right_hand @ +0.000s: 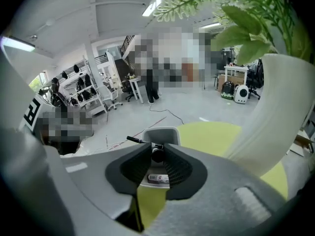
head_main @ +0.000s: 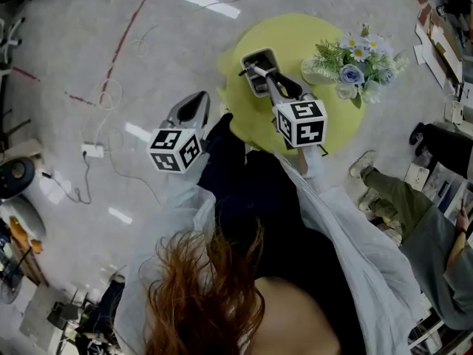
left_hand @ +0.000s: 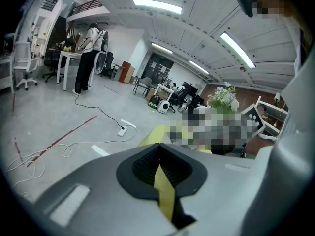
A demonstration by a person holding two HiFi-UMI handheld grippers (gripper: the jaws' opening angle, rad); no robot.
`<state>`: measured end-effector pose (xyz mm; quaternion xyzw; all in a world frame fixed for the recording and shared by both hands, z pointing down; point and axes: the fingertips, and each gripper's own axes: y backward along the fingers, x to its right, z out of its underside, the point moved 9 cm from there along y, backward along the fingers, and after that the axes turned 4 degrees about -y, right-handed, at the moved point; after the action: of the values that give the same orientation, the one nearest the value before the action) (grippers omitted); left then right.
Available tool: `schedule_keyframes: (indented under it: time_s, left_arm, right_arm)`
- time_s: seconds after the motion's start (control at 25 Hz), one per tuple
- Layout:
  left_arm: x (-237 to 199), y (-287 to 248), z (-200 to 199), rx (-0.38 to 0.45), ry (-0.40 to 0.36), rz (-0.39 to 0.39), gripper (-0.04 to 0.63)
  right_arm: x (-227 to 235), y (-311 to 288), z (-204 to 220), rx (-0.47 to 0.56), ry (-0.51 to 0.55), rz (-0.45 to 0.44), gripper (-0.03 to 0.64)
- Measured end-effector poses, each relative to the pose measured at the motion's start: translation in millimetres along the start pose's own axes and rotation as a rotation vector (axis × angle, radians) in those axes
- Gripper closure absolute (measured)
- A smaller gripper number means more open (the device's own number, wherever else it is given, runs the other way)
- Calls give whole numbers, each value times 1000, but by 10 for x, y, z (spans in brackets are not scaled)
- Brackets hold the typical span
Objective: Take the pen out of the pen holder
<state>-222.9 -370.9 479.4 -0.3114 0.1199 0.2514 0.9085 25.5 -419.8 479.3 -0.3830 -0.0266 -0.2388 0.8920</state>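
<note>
A grey square pen holder stands on the round yellow table. A black pen pokes out of it, leaning left. My right gripper reaches over the holder's near rim. In the right gripper view its pads are closed on the pen's thick end, while the thin end sticks out left across the holder. The right gripper is shut on the pen. My left gripper hangs over the floor left of the table, and its jaws are shut on nothing.
A white vase of flowers stands on the table right of the holder, close beside my right gripper. A seated person is at the right. A power strip and cables lie on the floor at left.
</note>
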Motion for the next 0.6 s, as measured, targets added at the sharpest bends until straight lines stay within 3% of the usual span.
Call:
schedule_keyframes:
  time_s: [0.6]
  left_arm:
    - [354,221,78,57,-36,-43,579]
  right_arm:
    - [-6,400,12,81,92,-23,540]
